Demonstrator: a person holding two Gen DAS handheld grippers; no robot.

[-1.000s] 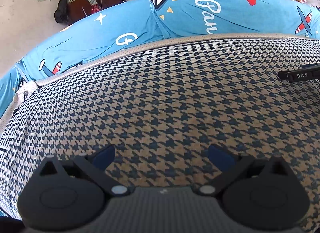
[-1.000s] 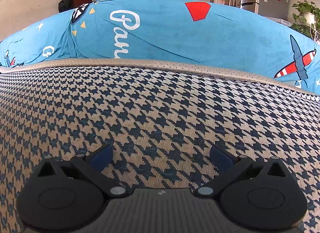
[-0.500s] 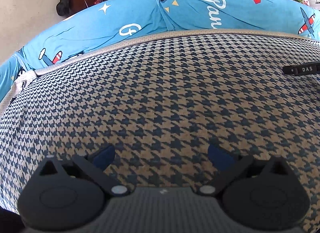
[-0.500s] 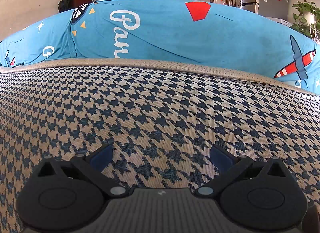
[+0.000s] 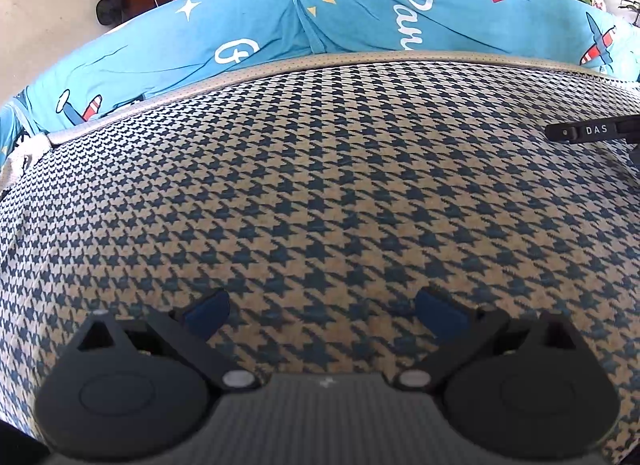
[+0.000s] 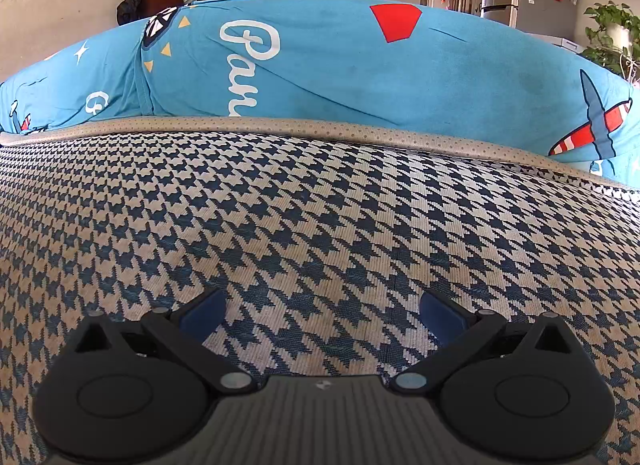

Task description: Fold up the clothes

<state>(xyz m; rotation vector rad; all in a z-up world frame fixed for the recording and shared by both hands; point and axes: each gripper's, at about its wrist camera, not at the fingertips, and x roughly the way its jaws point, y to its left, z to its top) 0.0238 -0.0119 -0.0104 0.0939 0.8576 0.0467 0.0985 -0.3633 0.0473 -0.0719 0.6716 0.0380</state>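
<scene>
Easing the left fingers back while the right waits

Comparing with a second ago, my left gripper (image 5: pixel 322 311) has tipped and drifted a little: the taupe hem (image 5: pixel 280 65) of the houndstooth cloth (image 5: pixel 320 193) sits lower in its view, and more of the blue sheet (image 5: pixel 360 13) beyond that hem shows. My right gripper (image 6: pixel 322 311) has not moved at all; its view is unchanged. Both sets of fingers stand wide apart with nothing between them, low over the cloth on the near side of the hem.

I judge that no fold has begun: the cloth lies spread flat, the hem running unbroken across its far edge, and I am only settling into place for a first grasp.

Much is hidden. The cloth's near edge lies under both grippers, and its sides run out of frame, so I cannot tell what garment it is or where its corners are. In the left view only a black bar of the right gripper pokes in on the hem's near side. Whether my fingertips touch the cloth I cannot tell.
</scene>
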